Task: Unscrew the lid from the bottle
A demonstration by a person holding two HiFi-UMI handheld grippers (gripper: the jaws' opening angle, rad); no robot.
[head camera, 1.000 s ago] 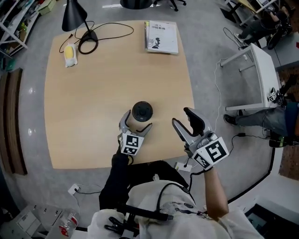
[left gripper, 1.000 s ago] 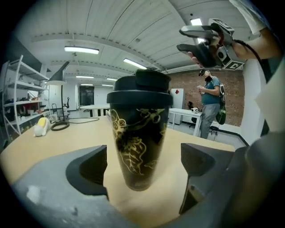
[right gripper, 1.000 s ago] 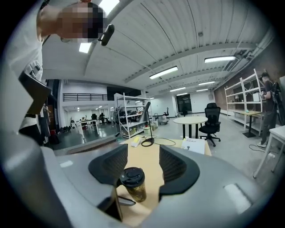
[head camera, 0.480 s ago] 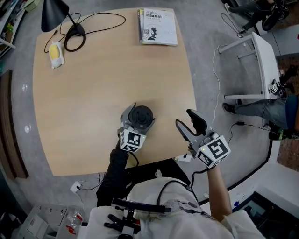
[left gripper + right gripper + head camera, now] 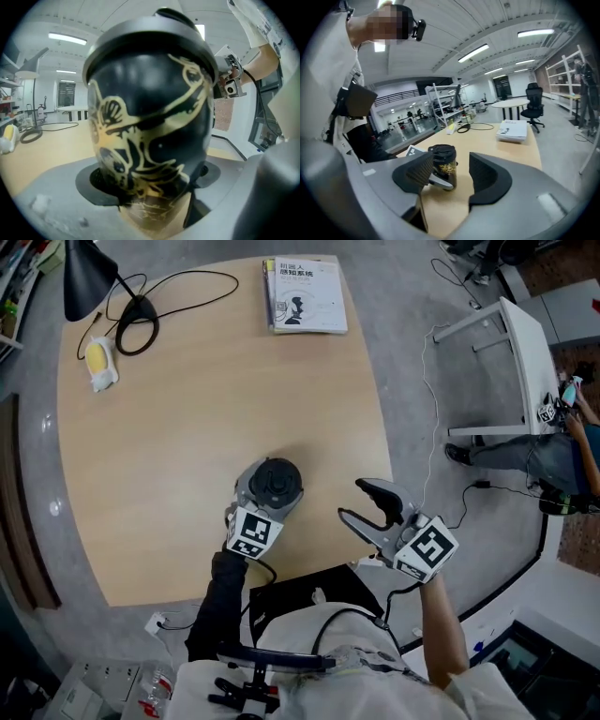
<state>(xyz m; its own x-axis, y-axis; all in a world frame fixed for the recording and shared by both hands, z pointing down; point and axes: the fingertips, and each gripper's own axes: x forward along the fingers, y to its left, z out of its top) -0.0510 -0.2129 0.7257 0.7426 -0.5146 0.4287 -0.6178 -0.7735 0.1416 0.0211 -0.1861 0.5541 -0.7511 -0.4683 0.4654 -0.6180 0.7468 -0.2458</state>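
Observation:
A black bottle [image 5: 274,487] with a gold pattern and a black lid stands upright near the table's front edge. My left gripper [image 5: 269,478] reaches around it from the front. Its jaws are closing, and the pads meet the bottle's sides. In the left gripper view the bottle [image 5: 150,117] fills the picture between the jaws. My right gripper [image 5: 371,504] hovers open to the right of the bottle, over the table's right edge, with nothing between its fingers. The right gripper view shows the bottle [image 5: 443,165] beyond the open right gripper [image 5: 450,176].
A book [image 5: 305,294] lies at the far edge of the wooden table [image 5: 187,418]. A black lamp [image 5: 94,282] with its cable and a yellow-white object [image 5: 98,367] sit at the far left. A white side table [image 5: 520,362] and a seated person [image 5: 553,460] are to the right.
The left gripper's jaws have closed in on the bottle. The right gripper has drifted slightly toward the bottle and stays open.

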